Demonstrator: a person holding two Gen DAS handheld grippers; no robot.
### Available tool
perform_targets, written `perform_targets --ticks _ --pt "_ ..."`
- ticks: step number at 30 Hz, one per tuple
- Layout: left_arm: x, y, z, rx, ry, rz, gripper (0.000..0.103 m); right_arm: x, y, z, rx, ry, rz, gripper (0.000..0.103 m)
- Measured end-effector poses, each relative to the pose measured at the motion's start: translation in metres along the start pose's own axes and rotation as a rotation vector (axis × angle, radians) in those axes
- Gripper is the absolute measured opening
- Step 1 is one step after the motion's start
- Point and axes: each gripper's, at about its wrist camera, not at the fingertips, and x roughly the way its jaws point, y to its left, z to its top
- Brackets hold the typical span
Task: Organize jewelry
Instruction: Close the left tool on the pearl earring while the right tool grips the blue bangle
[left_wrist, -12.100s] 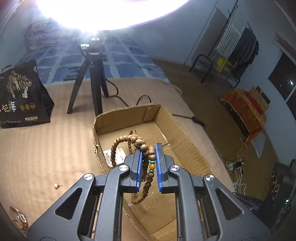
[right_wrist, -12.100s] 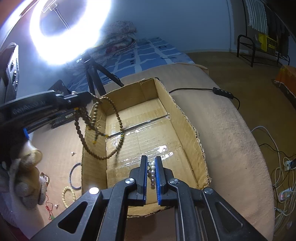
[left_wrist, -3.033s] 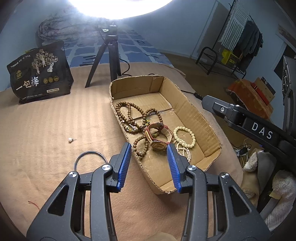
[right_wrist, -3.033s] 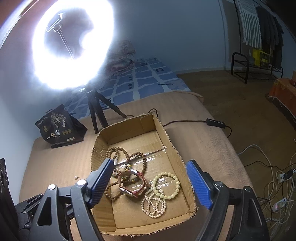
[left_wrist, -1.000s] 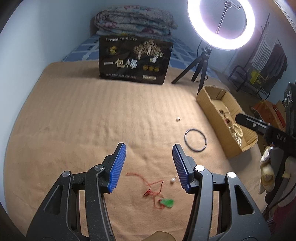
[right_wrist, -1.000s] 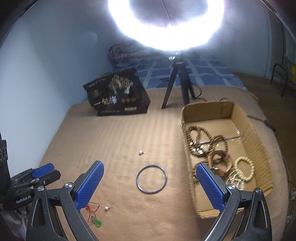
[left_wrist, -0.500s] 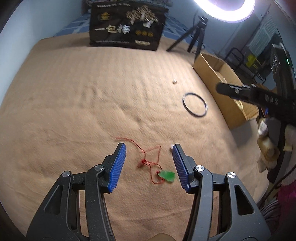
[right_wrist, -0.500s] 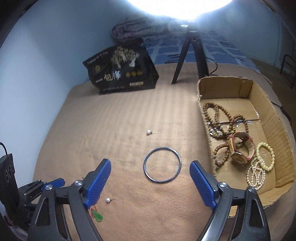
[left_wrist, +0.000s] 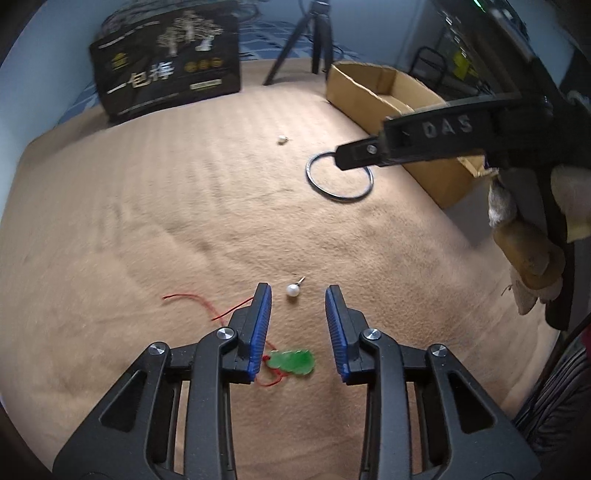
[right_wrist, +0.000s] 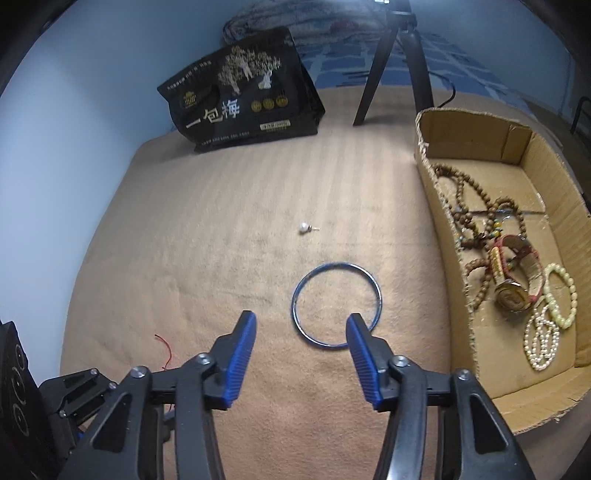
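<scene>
A cardboard box (right_wrist: 554, 236) of bracelets sits at 3 o'clock. The right gripper (right_wrist: 301, 356) is released above a blue bangle (right_wrist: 335, 304). The left gripper (left_wrist: 297, 325), fingers spread, straddles a green pendant (left_wrist: 291, 362); a pearl earring (left_wrist: 292, 291) lies at 12 o'clock.

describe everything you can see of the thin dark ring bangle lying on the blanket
The thin dark metal-looking ring bangle is a plain closed hoop with a bluish sheen and nothing threaded on it. It lies flat on the tan striped blanket, left of the open cardboard box and apart from it, with the small white pearl stud lying beyond it. The open right tongs hover at its near edge, one blue pad overlapping the rim in the right wrist view; contact cannot be told.
</scene>
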Motion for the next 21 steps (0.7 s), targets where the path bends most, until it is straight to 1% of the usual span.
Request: perform_targets --ticks 2,4,12,18,21 --pt "0.007 -0.005 0.0 0.028 0.012 0.0 0.028 0.005 0.0 0.0 -0.001 0.01 0.007 0.044" --pt "0.014 -0.008 -0.001 0.05 0.025 0.008 0.023 0.008 0.002 0.002 -0.005 0.017 0.007 0.044" --pt "0.031 -0.007 -0.002 0.075 0.044 0.026 0.023 0.023 0.005 0.007 -0.027 0.051 -0.009 0.039" --pt "0.039 -0.004 0.001 0.069 0.047 0.028 0.023 0.032 0.008 0.007 -0.038 0.063 -0.019 0.037" --pt "0.044 0.0 0.005 0.061 0.048 0.024 0.018 0.038 0.009 0.007 -0.041 0.07 -0.029 0.035"
